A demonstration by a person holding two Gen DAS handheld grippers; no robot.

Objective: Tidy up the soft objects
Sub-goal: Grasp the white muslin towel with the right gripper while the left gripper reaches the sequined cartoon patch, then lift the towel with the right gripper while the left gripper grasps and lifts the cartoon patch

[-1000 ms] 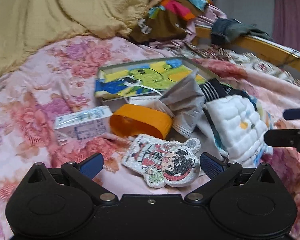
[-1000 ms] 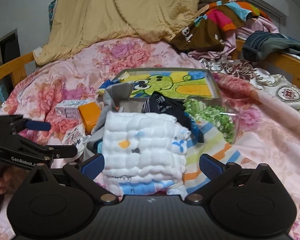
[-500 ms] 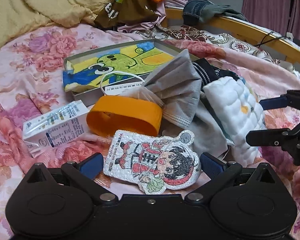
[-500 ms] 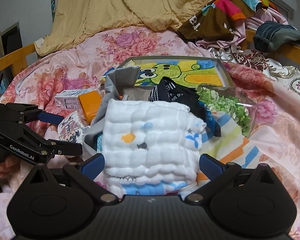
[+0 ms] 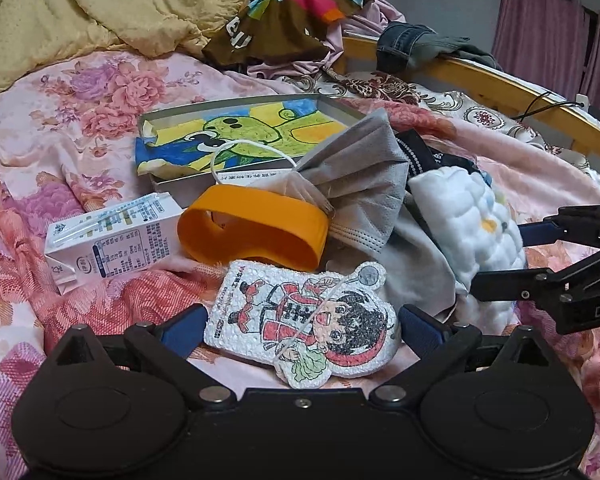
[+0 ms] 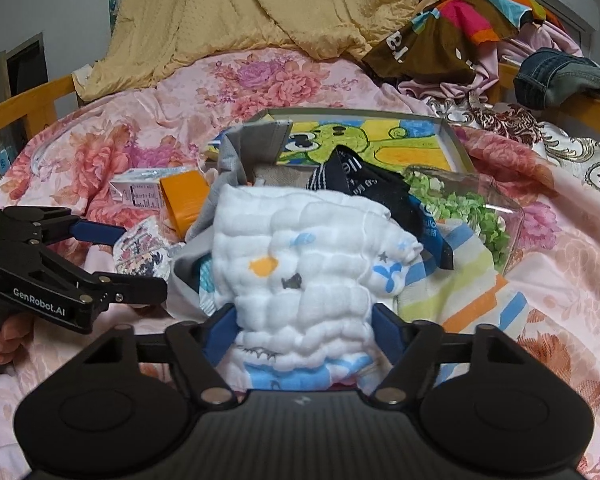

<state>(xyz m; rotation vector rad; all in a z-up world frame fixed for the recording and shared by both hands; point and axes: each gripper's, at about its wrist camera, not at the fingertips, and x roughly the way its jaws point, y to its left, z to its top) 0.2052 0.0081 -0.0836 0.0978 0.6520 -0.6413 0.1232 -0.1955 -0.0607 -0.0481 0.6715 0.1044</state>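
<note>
A white quilted cloth (image 6: 300, 264) with small prints lies on a heap of soft things on the floral bedspread (image 6: 284, 80). My right gripper (image 6: 302, 328) straddles its near end. Its jaws are closing, and the blue pads (image 6: 220, 332) pinch the cloth in at both sides. The left wrist view shows that cloth (image 5: 468, 216) with the right gripper (image 5: 496, 258) at its side. My left gripper (image 5: 300, 330) stands open around a flat cartoon-print sponge (image 5: 300, 320), with both pads clear of it. A grey face mask (image 5: 360, 188) lies behind.
An orange band (image 5: 256, 236) and a milk carton (image 5: 112, 240) lie left of the heap. Behind is a shallow box (image 5: 236, 136) with a green cartoon drawing. A black sock (image 6: 364, 184), a striped cloth (image 6: 472, 292) and a bag of green bits (image 6: 460, 208) lie to the right. A wooden rail (image 5: 500, 80) runs beyond.
The right jaws have come in from wide open onto the white cloth, which now bulges between them. Both grippers have sunk a little toward the bed. The left jaws stay wide.
</note>
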